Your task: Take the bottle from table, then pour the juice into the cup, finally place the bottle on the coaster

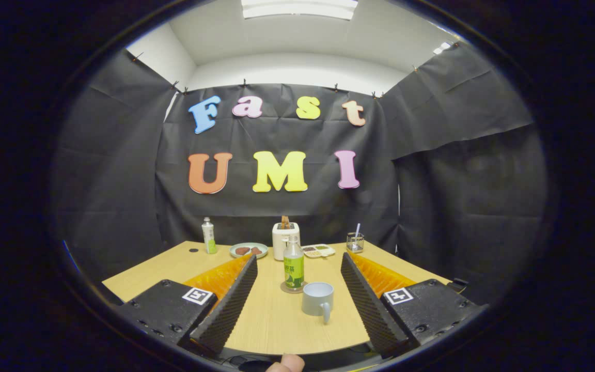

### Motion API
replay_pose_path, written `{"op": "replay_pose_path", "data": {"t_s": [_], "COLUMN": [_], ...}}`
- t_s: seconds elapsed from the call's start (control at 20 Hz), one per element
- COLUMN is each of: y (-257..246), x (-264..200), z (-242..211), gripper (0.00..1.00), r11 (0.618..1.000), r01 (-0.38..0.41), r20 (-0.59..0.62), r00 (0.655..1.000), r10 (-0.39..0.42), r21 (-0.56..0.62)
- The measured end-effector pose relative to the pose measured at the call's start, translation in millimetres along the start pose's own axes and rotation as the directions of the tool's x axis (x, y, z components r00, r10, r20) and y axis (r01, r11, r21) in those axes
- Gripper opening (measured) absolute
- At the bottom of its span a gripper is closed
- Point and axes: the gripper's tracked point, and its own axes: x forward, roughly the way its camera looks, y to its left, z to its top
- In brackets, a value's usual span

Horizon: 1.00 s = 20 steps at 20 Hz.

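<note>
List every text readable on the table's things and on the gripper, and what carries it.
Clear plastic bottle with green label, between the open gripper's fingers: print too blurred to read.
White-and-green bottle at the back: label too small to read.
Square black-and-white markers on the gripper: patterns, no words.
Grey ceramic cup: no text.

Green-labelled bottle [293,264] stands upright on the coaster [292,288], grey cup [318,299] just beside it.

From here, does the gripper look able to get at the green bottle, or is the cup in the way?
Probably yes. The gripper is open and the bottle stands on its coaster between the fingers, ahead. The cup sits nearer, slightly right, and may need skirting.
</note>
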Motion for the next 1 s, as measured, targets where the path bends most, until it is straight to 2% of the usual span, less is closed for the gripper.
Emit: {"op": "replay_pose_path", "data": {"t_s": [0.3, 0.5, 0.75, 0.9, 1.0], "y": [4.5, 5.3, 4.7, 16.8, 10.8], "x": [-2.8, 1.4, 11.2, 13.9, 18.9], "z": [7.7, 7.9, 1.6, 5.7, 0.6], "gripper": [1.00, 1.00, 1.00, 1.00, 1.00], "r11": [0.999, 1.000, 0.998, 0.998, 0.999], "r01": [0.003, -0.014, -0.008, -0.056, -0.032], "r20": [0.025, 0.035, 0.020, 0.037, 0.023], "r00": [1.000, 0.999, 1.000, 0.998, 0.999], "r10": [-0.002, 0.014, 0.009, 0.057, 0.032], "r21": [-0.037, -0.005, -0.061, -0.007, -0.003]}}
